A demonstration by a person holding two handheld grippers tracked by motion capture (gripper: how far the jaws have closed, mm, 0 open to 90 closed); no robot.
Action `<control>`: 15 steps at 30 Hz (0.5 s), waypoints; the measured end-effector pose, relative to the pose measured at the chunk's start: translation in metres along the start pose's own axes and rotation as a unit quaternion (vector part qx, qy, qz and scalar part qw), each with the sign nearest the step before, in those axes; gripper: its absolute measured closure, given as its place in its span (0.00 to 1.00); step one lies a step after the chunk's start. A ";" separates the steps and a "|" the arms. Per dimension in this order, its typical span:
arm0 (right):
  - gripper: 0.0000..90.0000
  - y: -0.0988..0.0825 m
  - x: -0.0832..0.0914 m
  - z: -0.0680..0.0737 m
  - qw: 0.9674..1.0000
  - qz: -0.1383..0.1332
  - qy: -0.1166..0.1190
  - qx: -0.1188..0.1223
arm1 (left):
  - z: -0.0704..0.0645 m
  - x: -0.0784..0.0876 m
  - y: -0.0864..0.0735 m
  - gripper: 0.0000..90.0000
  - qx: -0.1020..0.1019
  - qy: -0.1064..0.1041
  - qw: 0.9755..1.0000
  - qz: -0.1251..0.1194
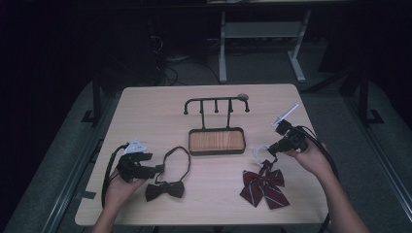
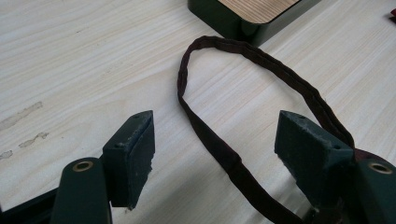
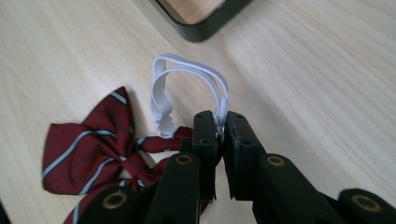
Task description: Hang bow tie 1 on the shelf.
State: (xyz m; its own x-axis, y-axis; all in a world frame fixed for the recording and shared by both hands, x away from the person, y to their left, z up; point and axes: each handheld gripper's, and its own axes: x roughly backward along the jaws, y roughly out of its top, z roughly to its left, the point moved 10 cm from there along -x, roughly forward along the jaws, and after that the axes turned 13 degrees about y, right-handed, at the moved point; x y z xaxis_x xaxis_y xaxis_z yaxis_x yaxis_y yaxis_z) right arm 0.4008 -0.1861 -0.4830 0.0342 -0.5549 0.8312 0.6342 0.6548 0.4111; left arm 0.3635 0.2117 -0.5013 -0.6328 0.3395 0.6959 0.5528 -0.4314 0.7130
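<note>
Near the front of the pale wooden worktop (image 1: 145, 111), the left tongs (image 2: 215, 154) stand apart over the strap of the dark maroon bow tie (image 1: 165, 189). To the right, the right tongs (image 3: 220, 128) are clamped on the white elastic loop (image 3: 187, 77) of the striped red bow tie (image 1: 263, 187). Farther off stands the black metal hook rack with wooden tray (image 1: 216, 141).

- No text, label, brand, number or sign can be read in any of the views.
</note>
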 end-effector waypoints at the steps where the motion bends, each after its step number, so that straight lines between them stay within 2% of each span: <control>1: 0.92 0.001 0.002 0.002 1.000 0.000 0.000 0.005 | 0.000 0.000 0.000 0.32 0.002 -0.001 1.000 0.000; 2: 0.92 0.003 0.004 0.008 1.000 0.000 0.003 0.010 | 0.000 0.000 0.000 0.32 0.002 0.000 1.000 0.000; 10: 0.92 0.009 0.013 0.022 1.000 0.001 0.009 0.024 | 0.000 0.001 0.000 0.32 0.002 -0.002 1.000 0.000; 15: 0.92 0.010 0.017 0.028 0.999 0.007 0.004 0.036 | 0.000 0.001 0.000 0.32 0.002 -0.001 1.000 -0.001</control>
State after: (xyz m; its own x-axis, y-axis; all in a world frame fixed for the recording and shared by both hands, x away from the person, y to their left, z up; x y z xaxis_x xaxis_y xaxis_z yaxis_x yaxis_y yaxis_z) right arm 0.3861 -0.1745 -0.4546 0.0489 -0.5483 0.8349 0.5769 0.6978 0.4245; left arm 0.3631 0.2120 -0.5006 -0.6329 0.3412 0.6950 0.5541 -0.4274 0.7144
